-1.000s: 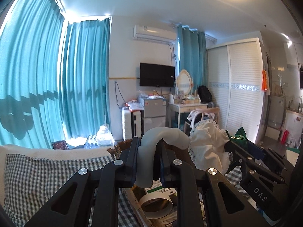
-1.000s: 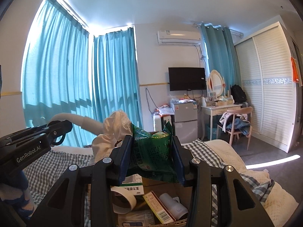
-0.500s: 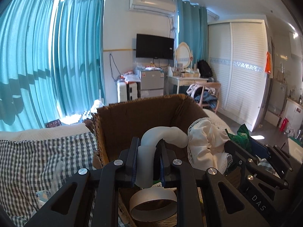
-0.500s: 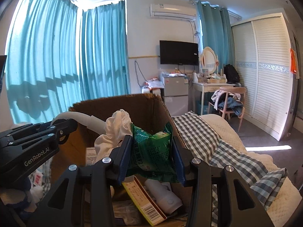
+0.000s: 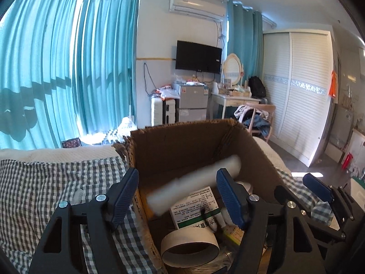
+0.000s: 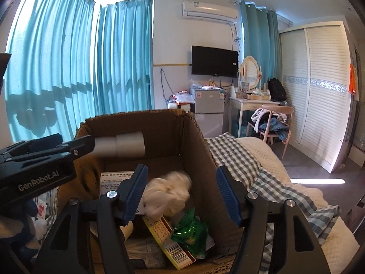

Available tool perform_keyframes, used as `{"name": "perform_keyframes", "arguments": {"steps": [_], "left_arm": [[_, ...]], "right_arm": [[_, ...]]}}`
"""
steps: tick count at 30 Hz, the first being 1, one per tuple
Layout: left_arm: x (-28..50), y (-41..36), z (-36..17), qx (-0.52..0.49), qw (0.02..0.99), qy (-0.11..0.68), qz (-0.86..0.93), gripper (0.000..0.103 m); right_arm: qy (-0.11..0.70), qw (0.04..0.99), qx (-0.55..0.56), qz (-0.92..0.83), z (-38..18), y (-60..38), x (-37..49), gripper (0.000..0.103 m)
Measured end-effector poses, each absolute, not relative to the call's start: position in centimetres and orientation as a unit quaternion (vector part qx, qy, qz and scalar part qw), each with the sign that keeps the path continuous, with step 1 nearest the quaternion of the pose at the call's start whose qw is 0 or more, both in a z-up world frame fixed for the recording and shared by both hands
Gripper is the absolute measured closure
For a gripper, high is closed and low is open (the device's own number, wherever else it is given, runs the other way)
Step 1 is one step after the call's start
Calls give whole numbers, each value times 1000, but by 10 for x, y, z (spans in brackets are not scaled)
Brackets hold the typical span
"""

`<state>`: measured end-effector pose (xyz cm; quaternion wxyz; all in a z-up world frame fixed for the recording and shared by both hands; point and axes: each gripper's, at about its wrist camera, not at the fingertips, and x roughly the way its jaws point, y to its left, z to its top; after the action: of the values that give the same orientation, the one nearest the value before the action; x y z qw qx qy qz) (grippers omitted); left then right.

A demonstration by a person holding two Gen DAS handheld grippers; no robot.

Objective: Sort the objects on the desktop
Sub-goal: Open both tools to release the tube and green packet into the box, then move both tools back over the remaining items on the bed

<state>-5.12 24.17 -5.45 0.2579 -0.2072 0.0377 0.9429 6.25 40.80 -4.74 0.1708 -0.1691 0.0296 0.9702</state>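
— Cardboard is what fills both your views: the open box (image 5: 196, 146) sits on the checked bedspread (image 5: 45, 182), with its torn left wall just ahead of your left gripper (image 5: 178, 194).

— How do my tongs stand?

— Your left gripper has its blue-padded fingers (image 5: 124, 194) spread wide, and nothing is between them. Your right gripper (image 6: 181, 194) is just as wide apart and grips nothing either.

— Where is the pale tube?

— Your white foam tube (image 5: 194, 185) shows blurred over the box, slanting from lower left to upper right between your left fingers but touching neither pad. In the right view the same tube (image 6: 123, 147) pokes out past the tip of the left gripper, against the far wall of the box.

— And the cloth?

— Your white bundle of cloth (image 6: 167, 194) is blurred too, inside the box, between your right fingers and clear of both. Whether it rests on the contents yet, you cannot tell.

— What lies under it?

— Your green packet (image 6: 190, 233) lies near the box's front right corner, beside a yellow-and-red carton (image 6: 168, 242) with a barcode. A white leaflet (image 6: 116, 180) leans at the left wall. From your left view you see a green-and-white medicine box (image 5: 196, 207) and a roll of tape (image 5: 189, 248) standing on its edge at the front.
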Motion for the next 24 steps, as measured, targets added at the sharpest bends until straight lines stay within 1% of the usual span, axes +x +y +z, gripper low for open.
{"name": "perform_keyframes", "arguments": {"steps": [3,4,5,9,11,13,17,21,24], "left_arm": [[-42,234,-43,-195,257,36,946,25],[-39,232,-38,-190,257,35,947,21],[-36,230,-34,-186,256,33,948,19],[-22,218,-17,-171,255,30,951,17],[-14,210,-9,-161,254,29,953,10],[-6,202,-1,-150,251,25,956,9],[9,186,12,-133,241,22,961,0],[25,164,26,-112,222,23,968,0],[37,146,36,-96,206,21,974,0]], "right_arm": [[26,173,-157,972,-39,404,73,40],[25,174,-153,972,-35,403,77,40],[24,175,-150,973,-32,403,79,40],[19,175,-131,976,-18,398,95,39],[18,174,-124,977,-12,395,101,38],[16,172,-116,978,-5,392,108,37],[9,169,-102,980,7,383,121,34],[6,158,-84,984,20,371,133,32],[0,153,-70,986,29,360,142,26]]}}
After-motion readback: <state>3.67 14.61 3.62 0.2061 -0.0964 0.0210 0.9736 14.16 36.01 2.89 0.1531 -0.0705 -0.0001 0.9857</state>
